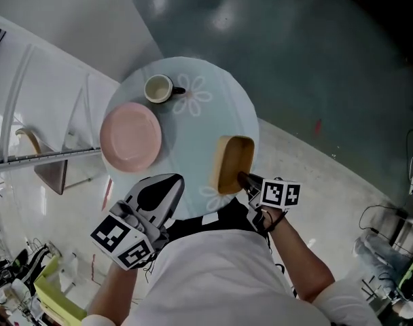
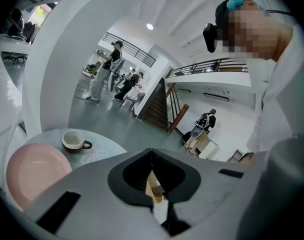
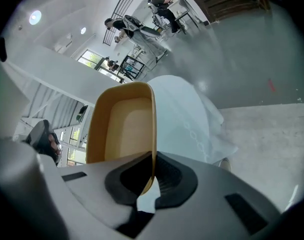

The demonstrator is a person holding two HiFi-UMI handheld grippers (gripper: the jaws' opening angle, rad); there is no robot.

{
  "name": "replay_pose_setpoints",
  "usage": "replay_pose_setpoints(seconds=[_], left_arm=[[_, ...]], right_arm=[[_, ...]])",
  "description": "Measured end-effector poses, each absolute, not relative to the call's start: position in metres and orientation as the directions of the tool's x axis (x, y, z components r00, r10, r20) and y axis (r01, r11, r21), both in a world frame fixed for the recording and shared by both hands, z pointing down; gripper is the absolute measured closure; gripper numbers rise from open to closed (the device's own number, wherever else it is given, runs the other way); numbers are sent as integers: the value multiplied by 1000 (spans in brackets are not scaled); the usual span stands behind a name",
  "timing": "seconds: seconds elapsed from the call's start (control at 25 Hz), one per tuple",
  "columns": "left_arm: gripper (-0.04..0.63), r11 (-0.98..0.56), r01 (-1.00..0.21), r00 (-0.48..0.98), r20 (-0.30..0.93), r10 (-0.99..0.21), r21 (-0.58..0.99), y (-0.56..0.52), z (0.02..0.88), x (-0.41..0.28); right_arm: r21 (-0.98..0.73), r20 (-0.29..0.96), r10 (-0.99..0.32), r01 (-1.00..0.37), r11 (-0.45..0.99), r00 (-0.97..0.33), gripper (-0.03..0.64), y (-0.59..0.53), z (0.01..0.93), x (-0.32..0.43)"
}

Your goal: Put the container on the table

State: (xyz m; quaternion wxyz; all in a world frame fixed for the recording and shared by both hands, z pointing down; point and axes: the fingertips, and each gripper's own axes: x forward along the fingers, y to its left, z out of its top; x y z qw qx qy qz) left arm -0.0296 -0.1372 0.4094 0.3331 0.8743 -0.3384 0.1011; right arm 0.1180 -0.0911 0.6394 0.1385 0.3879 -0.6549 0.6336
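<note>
A tan, oblong container [image 1: 234,161] hangs tilted over the near right edge of the round table [image 1: 200,131], which has a pale blue cloth. My right gripper [image 1: 244,180] is shut on its near rim. In the right gripper view the container's wall [image 3: 124,129] runs edge-on between the jaws of the right gripper [image 3: 152,176], with the table [image 3: 184,114] below it. My left gripper [image 1: 169,184] is at the table's near left edge, jaws together and empty. In the left gripper view its closed jaws form the left gripper [image 2: 152,156], and a sliver of the container [image 2: 153,186] shows behind them.
A pink plate [image 1: 130,136] lies on the table's left side, with a white cup [image 1: 159,88] behind it; the plate [image 2: 34,171] and cup [image 2: 73,140] also show in the left gripper view. A metal rack [image 1: 50,158] stands left of the table. A yellow-green bin [image 1: 54,291] sits on the floor.
</note>
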Motion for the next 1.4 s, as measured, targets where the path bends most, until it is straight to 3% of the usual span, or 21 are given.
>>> replay_pose_setpoints(seconds=[1.4], left_arm=[[574, -524, -645, 762, 410, -502, 557, -120, 435, -65]], right_arm=[[-477, 874, -231, -847, -234, -428, 591, -51, 699, 131]])
